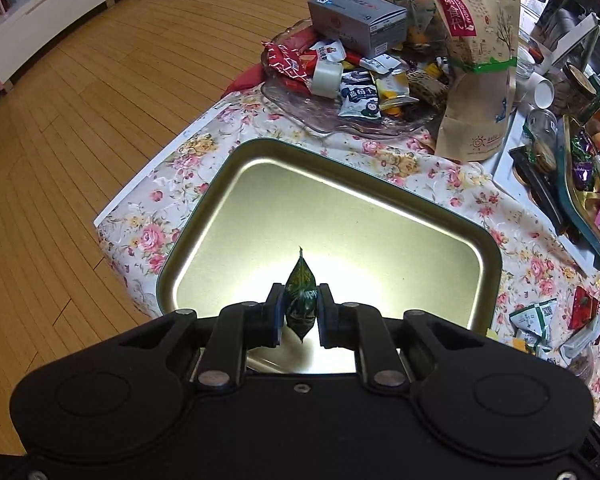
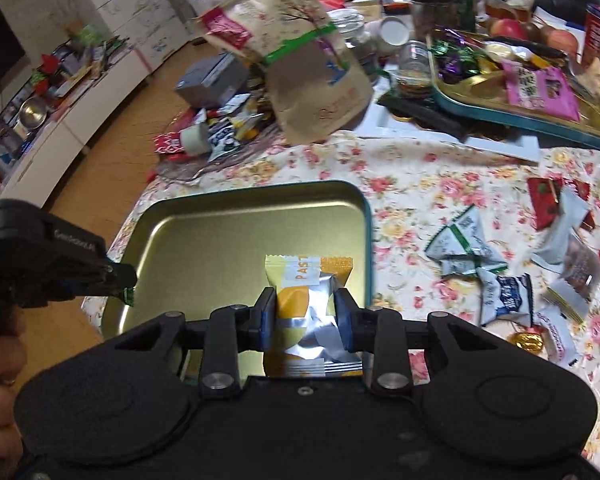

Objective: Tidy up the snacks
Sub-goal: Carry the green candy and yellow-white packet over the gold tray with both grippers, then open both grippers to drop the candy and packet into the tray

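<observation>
1. Left wrist view: left gripper (image 1: 299,312) pinched on a small dark green candy packet (image 1: 300,300), jaws narrow, pads against both of its flat sides. Packet stood on end, long axis running straight away from the camera, pointed tip toward the far rim, blunt end hanging back toward the gripper body. Held over the near edge of an otherwise bare gold tin tray (image 1: 420,216) with a dark green rim, set near the left edge of the floral tablecloth (image 1: 380,160).
2. Same view, farther off: glass dish (image 1: 300,108) heaped with snack packets by the far left corner of the cloth, a grey box (image 1: 356,16) and a roll of clear tape (image 1: 326,76) on the heap. Tall kraft paper bag (image 1: 476,80) upright just right of the dish. Loose packets near the right edge.
3. Right wrist view: right gripper (image 2: 305,316) clamped on a yellow and silver pastry packet (image 2: 312,312), jaws moderately apart, pads pressing its two sides. Packet's long axis pointing away from the camera, serrated top edge farthest, lettering readable along that end. Held above the tray's (image 2: 260,200) near right corner.
4. Same view: left gripper (image 2: 128,280) reaching in over the tray's left rim, a sliver of green wrapper at its tips. Scattered wrapped snacks (image 2: 480,268) on the cloth right of the tray; second tray of sweets (image 2: 540,120) at the far right.
</observation>
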Available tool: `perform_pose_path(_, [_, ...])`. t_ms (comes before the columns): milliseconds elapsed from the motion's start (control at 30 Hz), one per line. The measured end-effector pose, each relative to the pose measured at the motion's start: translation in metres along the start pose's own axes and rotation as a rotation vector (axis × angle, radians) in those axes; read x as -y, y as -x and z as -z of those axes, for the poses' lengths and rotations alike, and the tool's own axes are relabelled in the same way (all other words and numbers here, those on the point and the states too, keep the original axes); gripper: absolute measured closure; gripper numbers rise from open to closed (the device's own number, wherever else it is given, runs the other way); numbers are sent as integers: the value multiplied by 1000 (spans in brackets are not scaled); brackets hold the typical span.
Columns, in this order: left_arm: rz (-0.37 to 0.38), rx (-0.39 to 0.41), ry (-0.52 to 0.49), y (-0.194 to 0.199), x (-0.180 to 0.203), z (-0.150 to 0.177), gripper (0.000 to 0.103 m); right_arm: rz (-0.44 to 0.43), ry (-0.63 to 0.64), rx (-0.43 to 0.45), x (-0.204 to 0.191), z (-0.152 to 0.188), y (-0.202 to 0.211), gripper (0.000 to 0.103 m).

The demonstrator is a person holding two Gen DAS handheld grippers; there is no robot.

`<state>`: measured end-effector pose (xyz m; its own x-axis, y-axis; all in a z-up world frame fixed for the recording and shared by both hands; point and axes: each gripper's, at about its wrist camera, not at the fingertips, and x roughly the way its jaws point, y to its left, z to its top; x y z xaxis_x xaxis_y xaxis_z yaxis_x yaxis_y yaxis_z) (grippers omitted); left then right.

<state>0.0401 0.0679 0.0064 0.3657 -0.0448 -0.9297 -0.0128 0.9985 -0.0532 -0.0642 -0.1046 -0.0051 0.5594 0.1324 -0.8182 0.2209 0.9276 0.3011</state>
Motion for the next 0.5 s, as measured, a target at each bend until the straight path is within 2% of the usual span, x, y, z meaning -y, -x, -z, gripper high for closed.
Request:
perform_pose_path(67, [-5,6,-4,1,1,0,74,-14,22,4,-6,0,0,69])
perform_pose_path(167, [0,6,-7,2,2,0,70,-37,41,7,-12,0,0,69])
perform_pose_path(233, [-5,2,-3,1,2,1,62,-62,53,9,-15,0,0,68])
perform_pose_path(267, [-10,1,-2,0,2,1,62,-70,59,14,-17,0,0,67])
perform_pose_path(300, [-13,-2,-3,-1,2,1,62,-70,65,20,-19,0,1,60])
perform_pose_path(333, [-16,-6,-4,-2,2,2,62,-69,73,22,-20,0,2,57])
perform_pose_path(500, [-12,-25,-10,-5,4,3,62,-66,100,18,-23,0,2,57])
